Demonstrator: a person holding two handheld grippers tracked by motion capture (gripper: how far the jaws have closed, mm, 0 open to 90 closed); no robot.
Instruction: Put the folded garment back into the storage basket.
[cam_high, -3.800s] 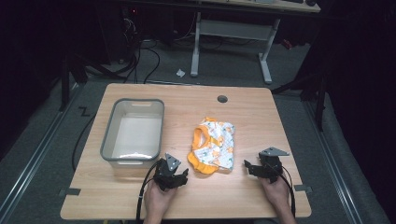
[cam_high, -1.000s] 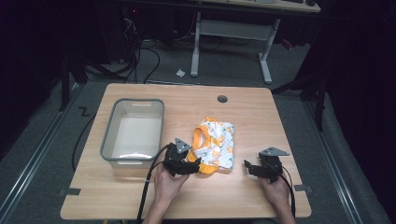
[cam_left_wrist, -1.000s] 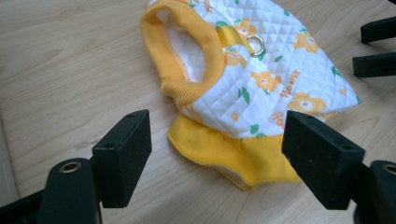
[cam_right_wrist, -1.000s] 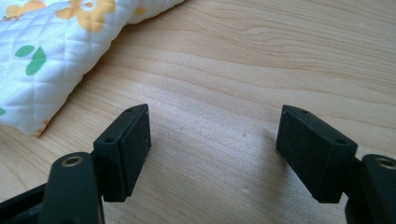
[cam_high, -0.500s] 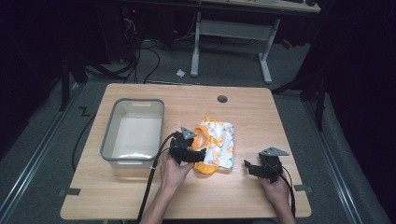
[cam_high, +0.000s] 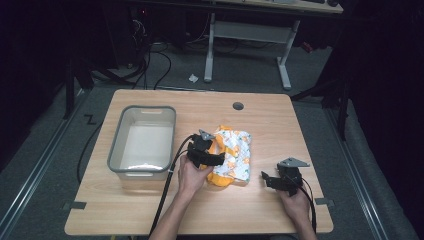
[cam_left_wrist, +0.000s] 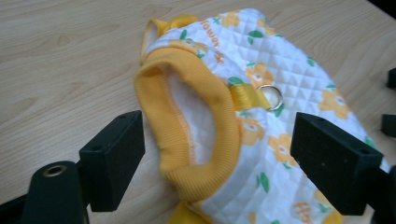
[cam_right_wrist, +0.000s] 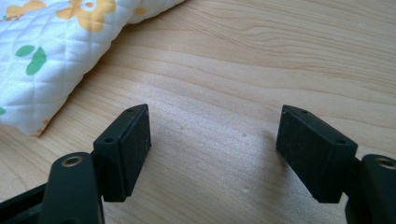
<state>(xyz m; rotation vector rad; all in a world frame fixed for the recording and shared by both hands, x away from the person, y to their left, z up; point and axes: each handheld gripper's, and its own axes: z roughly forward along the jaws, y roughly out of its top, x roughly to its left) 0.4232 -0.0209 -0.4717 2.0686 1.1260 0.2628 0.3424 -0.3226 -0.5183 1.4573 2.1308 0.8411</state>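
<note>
At the bottom of the high view, two forearms reach in over a wooden table (cam_high: 150, 210). The right gripper (cam_high: 266, 178), at lower right, rests with jaws spread over bare wood. The left gripper (cam_high: 216, 161), near the centre, has just been opening its jaws — they straddle the orange ribbed collar (cam_left_wrist: 187, 135) of a quilted flower-print pet vest (cam_high: 235, 155) without pressing it. Left of centre sits a grey plastic tub (cam_high: 144, 142).
</note>
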